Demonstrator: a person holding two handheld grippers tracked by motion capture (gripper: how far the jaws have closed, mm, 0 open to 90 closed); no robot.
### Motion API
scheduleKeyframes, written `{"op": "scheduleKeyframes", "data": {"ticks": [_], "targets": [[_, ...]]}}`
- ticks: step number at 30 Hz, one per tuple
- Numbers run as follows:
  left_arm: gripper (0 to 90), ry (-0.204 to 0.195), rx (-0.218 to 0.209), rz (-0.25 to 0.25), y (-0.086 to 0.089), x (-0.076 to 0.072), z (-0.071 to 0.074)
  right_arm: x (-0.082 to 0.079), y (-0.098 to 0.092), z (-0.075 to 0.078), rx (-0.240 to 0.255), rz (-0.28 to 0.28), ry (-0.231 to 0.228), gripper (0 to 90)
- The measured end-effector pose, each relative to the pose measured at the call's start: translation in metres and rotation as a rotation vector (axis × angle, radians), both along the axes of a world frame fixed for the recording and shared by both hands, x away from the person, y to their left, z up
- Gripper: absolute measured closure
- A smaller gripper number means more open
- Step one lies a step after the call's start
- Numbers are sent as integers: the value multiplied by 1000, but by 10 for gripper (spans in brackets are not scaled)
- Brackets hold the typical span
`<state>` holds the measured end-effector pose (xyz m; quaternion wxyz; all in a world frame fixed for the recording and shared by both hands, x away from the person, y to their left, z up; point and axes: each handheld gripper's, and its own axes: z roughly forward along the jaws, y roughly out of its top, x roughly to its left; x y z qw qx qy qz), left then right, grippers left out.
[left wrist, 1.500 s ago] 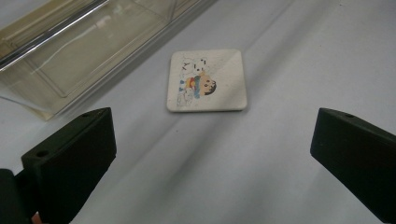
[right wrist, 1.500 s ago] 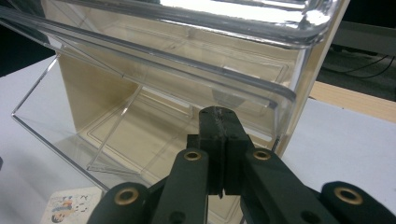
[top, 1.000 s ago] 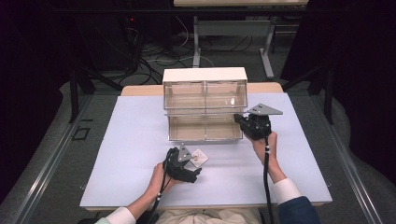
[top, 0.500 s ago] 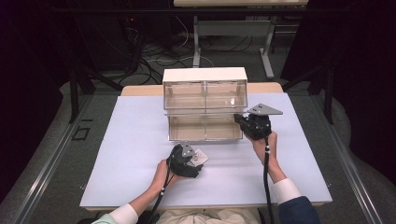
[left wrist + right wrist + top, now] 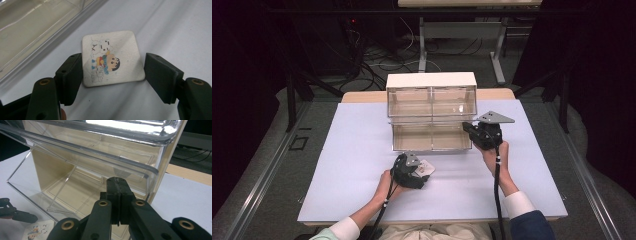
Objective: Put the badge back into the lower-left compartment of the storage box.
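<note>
1. Nearest, the person's forearms come in over the near edge of the white table (image 5: 337,165), one sleeve pale, the other dark blue.
2. The left gripper (image 5: 418,172) lies low over the table, a little left of centre and near the front. Its jaws have just been closing and now stand narrow around a small square card (image 5: 113,58). In the left gripper view the left pad meets the card's edge; the right pad stands just beside the opposite edge, and whether it touches cannot be told.
3. The card lies flat on the table, printed side up, showing a cartoon child and a white figure. In the high view it peeks out just right of the left gripper (image 5: 427,167).
4. Just beyond the card stands a clear plastic drawer unit (image 5: 432,107) with a white top. Its lower drawer (image 5: 432,137) is pulled out toward the person, and its near wall is close to the card.
5. The right gripper (image 5: 468,127) is at the right front corner of the pulled-out drawer. In the right gripper view its jaws are pressed fully together (image 5: 117,192) against the drawer's clear wall, with nothing visible between the pads.
6. Farthest, behind the table, are metal table legs and loose cables on a dark floor.
</note>
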<state>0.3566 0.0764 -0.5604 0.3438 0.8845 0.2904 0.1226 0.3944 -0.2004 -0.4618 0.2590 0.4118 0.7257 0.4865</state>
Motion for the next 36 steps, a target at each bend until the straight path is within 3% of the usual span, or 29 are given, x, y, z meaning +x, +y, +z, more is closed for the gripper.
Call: {"op": "scheduleKeyframes", "data": {"ticks": [3,14,21,36], "targets": [[321,18,-10,1,1,1,0,0,0,0,0,-2,-1,900],[332,22,-17,-5,2,2,-1,0,0,0,1,-1,1,900],[337,-4,4,-20,0,-1,3,-1,1,0,-1,-6,4,900],[337,-23,-29,-35,3,-9,20,-1,2,0,-6,-7,-4,900]]}}
